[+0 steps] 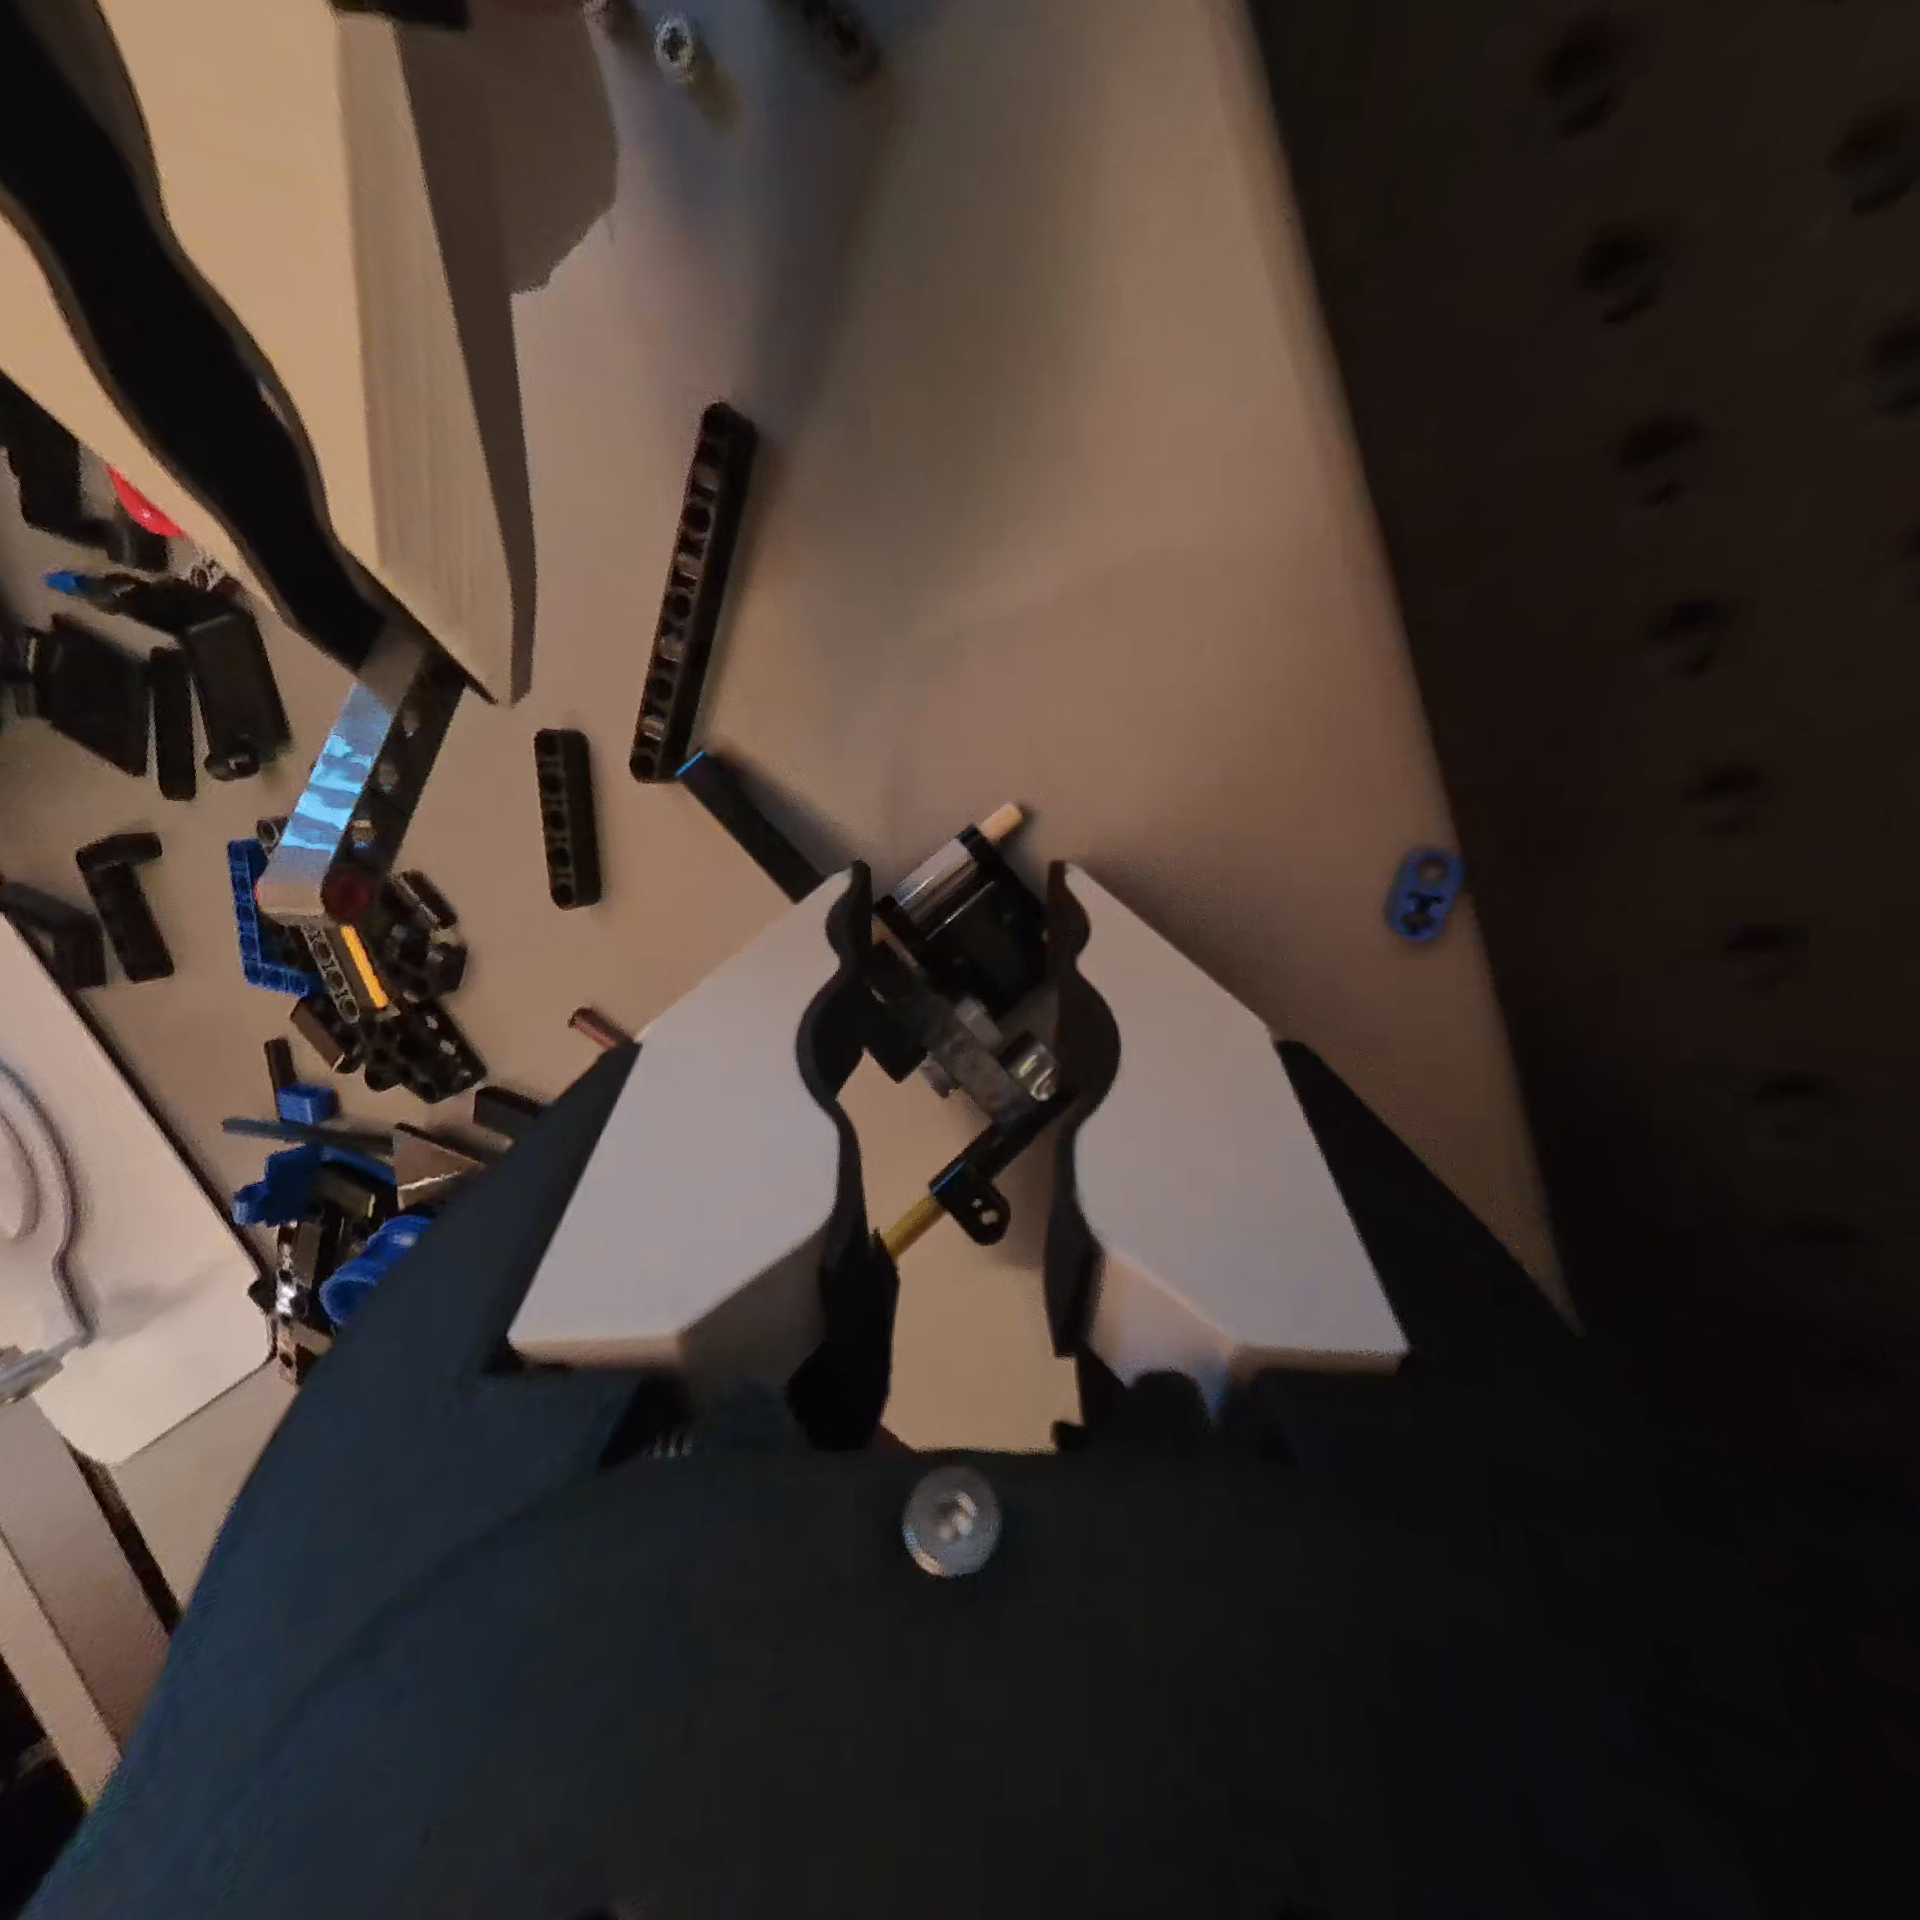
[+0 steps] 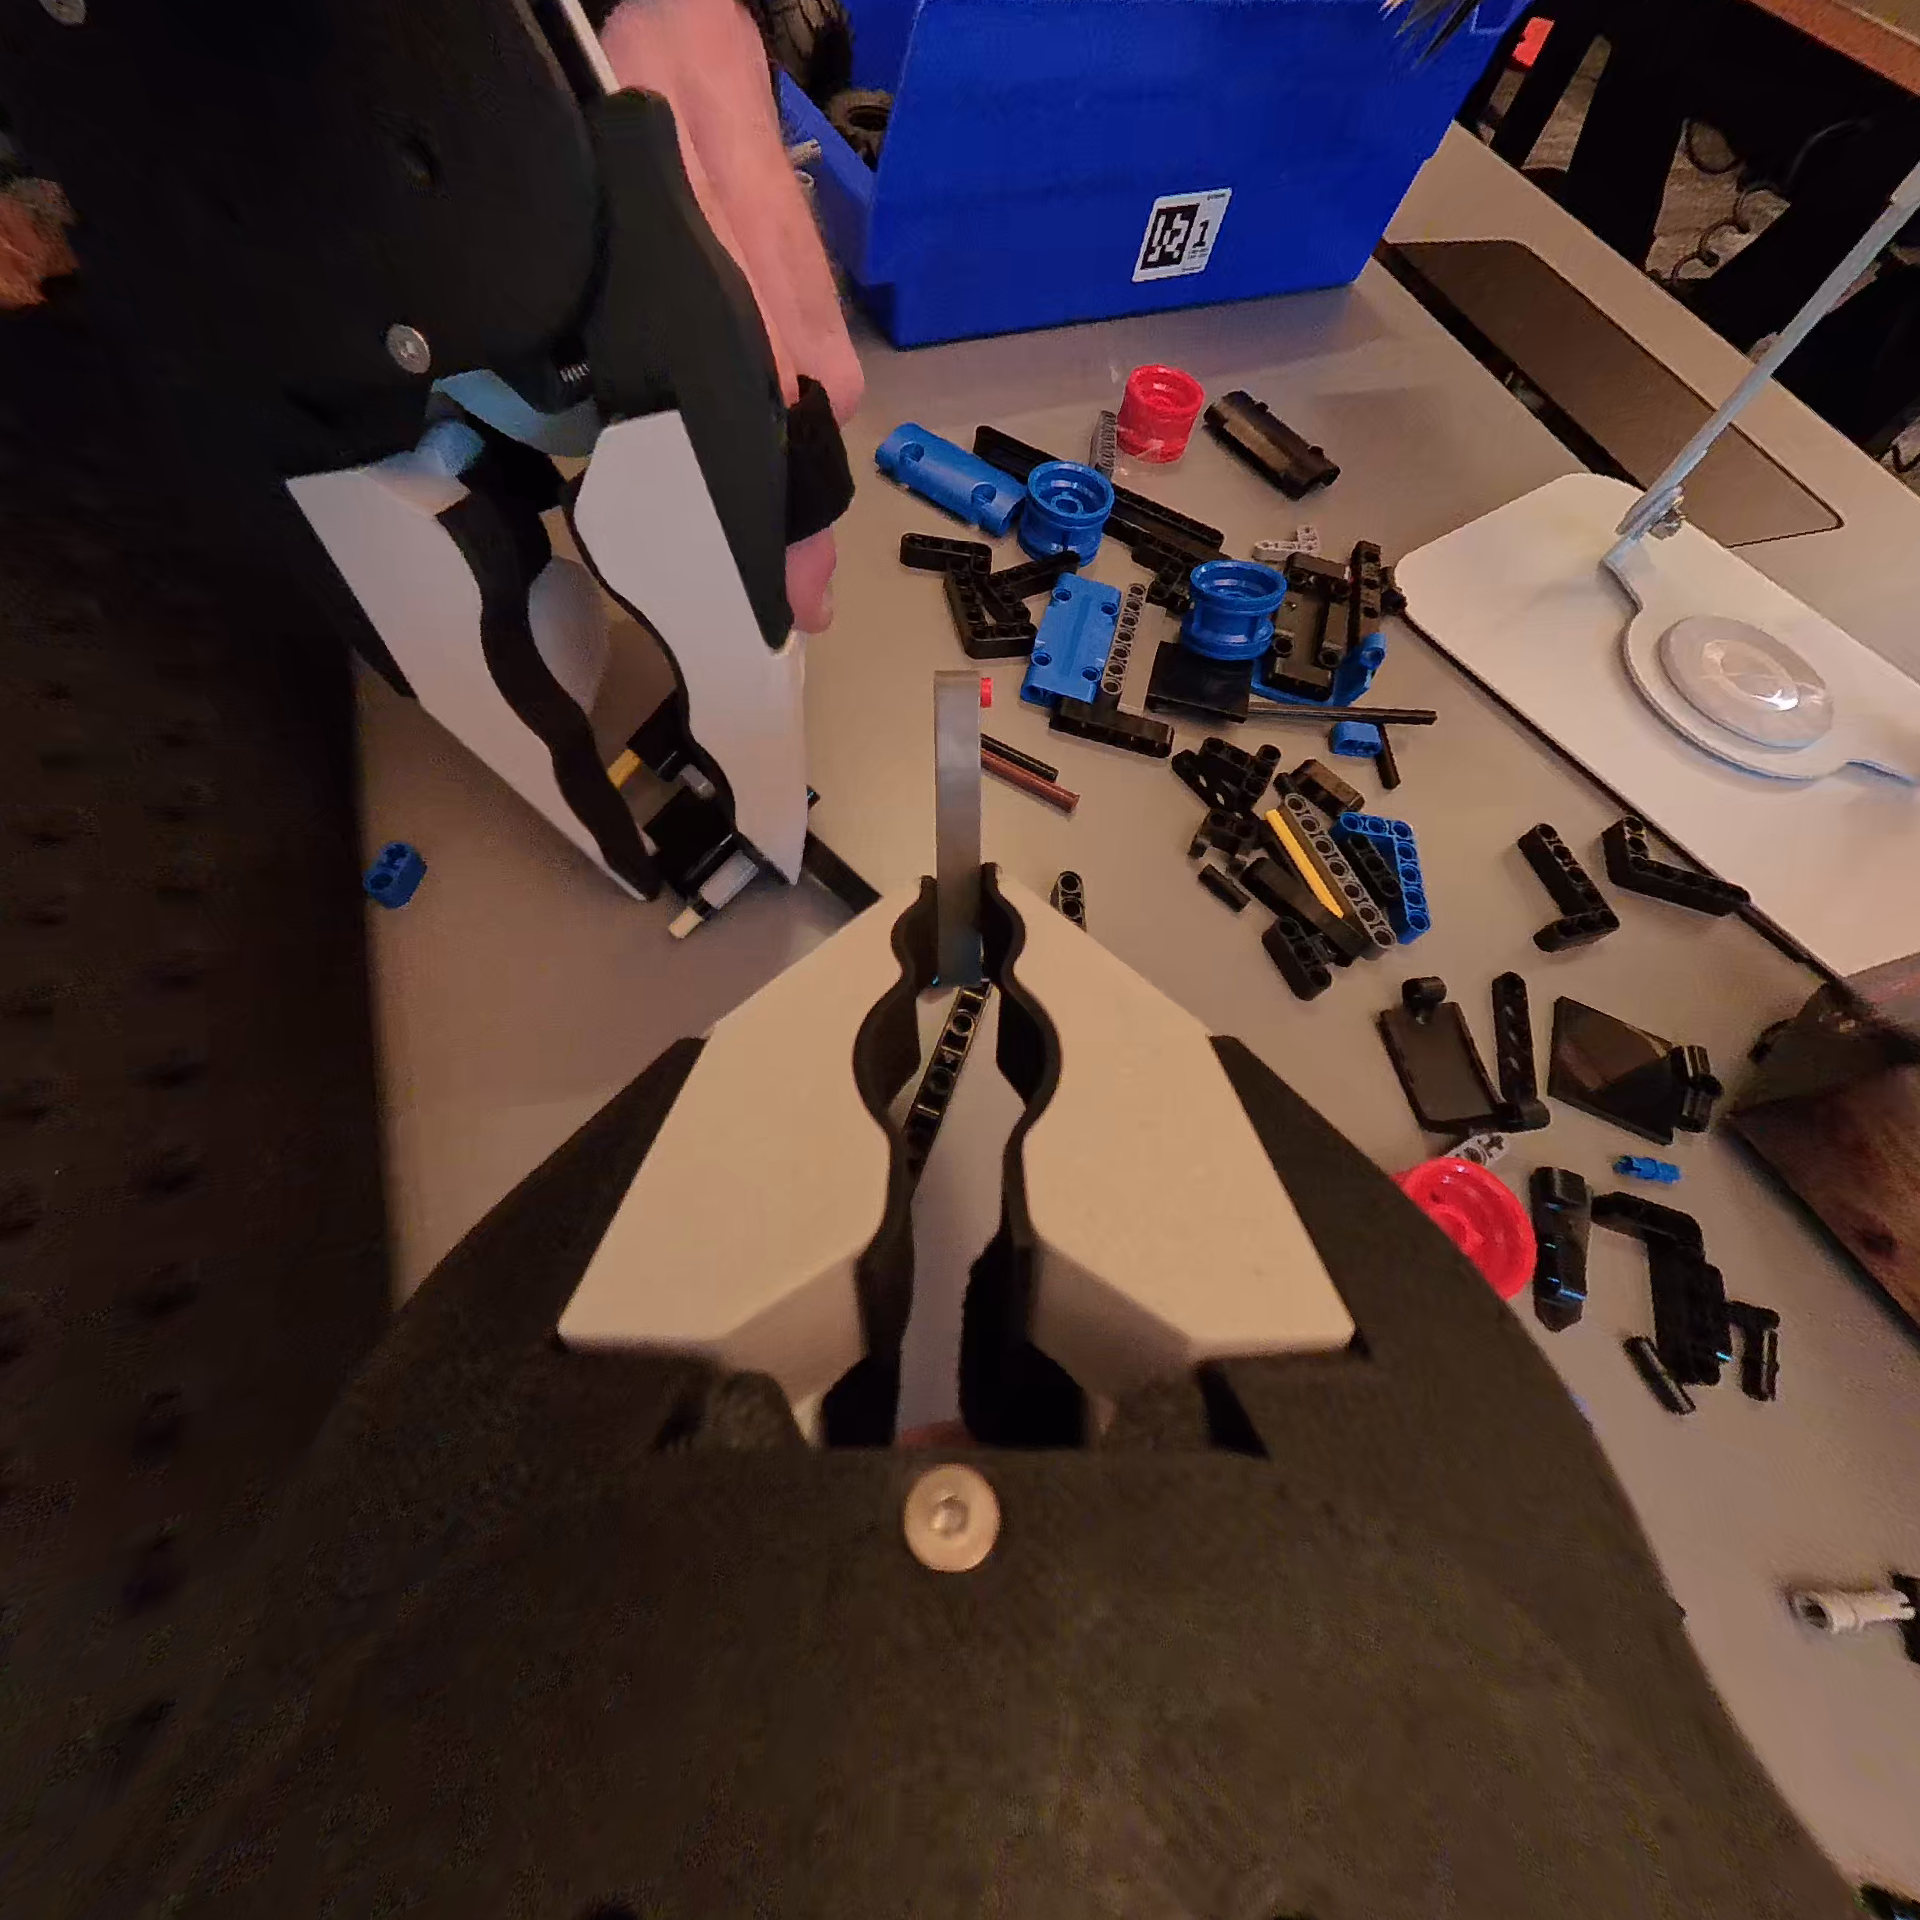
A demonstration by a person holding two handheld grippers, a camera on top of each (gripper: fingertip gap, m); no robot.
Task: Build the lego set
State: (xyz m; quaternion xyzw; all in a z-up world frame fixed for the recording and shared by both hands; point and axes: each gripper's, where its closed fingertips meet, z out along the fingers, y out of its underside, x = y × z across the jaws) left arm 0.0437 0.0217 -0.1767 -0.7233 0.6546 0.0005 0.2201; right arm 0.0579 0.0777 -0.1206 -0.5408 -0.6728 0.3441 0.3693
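Note:
My left gripper (image 1: 961, 896) is shut on a small black and grey lego assembly (image 1: 966, 956) with a tan pin at its far end and a yellow axle (image 1: 912, 1218) at the near end; its tip is at the grey table. The right wrist view shows this gripper (image 2: 707, 868) and assembly (image 2: 691, 831) at the left, tips down. My right gripper (image 2: 958, 894) is shut on a long black beam (image 2: 943, 1060) with a grey flat strip (image 2: 956, 790) along it, pointing away. It also shows in the left wrist view (image 1: 343, 790) at the upper left.
Loose black and blue pieces (image 2: 1195, 644) lie on the table, with red wheels (image 2: 1158, 410). A blue bin (image 2: 1122, 156) stands behind. A white stand base (image 2: 1538, 623) is at the right, a dark perforated mat (image 2: 156, 935) at the left. A small blue link (image 1: 1421, 891) lies near the mat. The left gripper's tips are roughly 8 cm from the right gripper's.

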